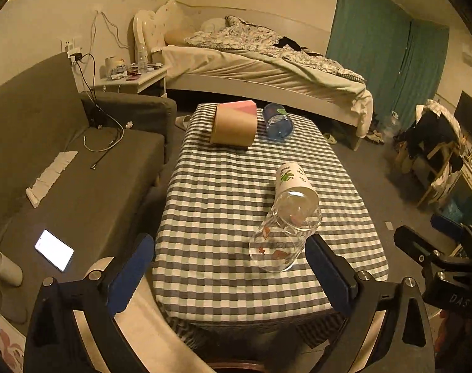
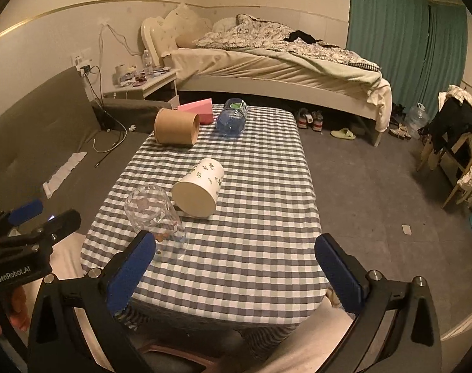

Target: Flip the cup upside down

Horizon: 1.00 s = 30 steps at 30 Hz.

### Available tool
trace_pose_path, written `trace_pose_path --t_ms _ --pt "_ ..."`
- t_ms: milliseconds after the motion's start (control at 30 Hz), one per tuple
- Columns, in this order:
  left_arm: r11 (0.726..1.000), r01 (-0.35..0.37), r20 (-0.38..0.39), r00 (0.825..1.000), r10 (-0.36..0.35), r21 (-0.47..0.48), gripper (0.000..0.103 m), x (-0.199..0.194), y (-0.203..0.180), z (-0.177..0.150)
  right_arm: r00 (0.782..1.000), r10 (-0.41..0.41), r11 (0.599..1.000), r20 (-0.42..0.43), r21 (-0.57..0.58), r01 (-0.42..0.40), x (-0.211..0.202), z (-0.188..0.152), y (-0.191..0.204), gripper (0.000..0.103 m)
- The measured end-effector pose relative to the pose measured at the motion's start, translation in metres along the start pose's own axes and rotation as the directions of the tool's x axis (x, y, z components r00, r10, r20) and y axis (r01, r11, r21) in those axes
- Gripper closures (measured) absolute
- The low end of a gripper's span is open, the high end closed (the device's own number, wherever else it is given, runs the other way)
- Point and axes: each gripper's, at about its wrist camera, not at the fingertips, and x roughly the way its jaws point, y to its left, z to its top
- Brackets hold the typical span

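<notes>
A clear glass cup (image 1: pixel 284 233) with small fish prints lies on its side on the checked tablecloth (image 1: pixel 223 192), near the front edge; it also shows in the right wrist view (image 2: pixel 156 222). A white paper cup (image 1: pixel 293 183) with green prints lies on its side just behind it, also in the right wrist view (image 2: pixel 200 188). My left gripper (image 1: pixel 229 275) is open and empty, above the table's front edge, its right finger close to the glass. My right gripper (image 2: pixel 236 272) is open and empty at the front edge, the glass just beyond its left finger.
A brown cardboard cylinder (image 1: pixel 234 126), a pink box (image 1: pixel 240 106) and a blue plastic bottle (image 1: pixel 278 122) lie at the table's far end. A grey sofa (image 1: pixel 65 168) with a lit phone (image 1: pixel 54 249) stands left. A bed (image 1: pixel 267 65) is behind. Grey floor (image 2: pixel 375 192) lies right.
</notes>
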Motion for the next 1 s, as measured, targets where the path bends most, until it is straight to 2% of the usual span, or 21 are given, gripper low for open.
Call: trace_pose_path --t_ms 1000 --pt "0.999 -0.035 0.006 0.999 0.035 0.015 0.002 -0.005 0.002 0.001 0.999 -0.001 1.0 -0.041 0.023 0.001 0.005 -0.011 0.0 0.0"
